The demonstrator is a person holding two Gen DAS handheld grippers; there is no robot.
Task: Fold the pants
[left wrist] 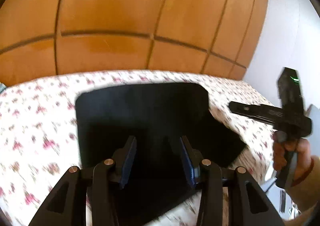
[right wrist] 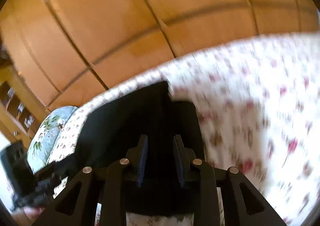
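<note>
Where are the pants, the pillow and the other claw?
pants [left wrist: 140, 109], left wrist view, flat middle of the fabric
pillow [right wrist: 50, 134], right wrist view, its floral side
right claw [left wrist: 232, 105], left wrist view, fingertip end

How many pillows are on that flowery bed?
1. A pale blue floral pillow lies at the left end of the bed, beyond the folded black pants. Others may lie out of view.

Ahead of my tongs I see a floral bedsheet [left wrist: 40, 126] spread wide, pink blossoms blurred. Beyond it rises an orange wooden wardrobe [left wrist: 120, 25] with dark panel seams. Left of the right tongs sits a pale blue flowered pillow [right wrist: 48, 136]; further left, wooden shelves [right wrist: 14, 101].
</note>
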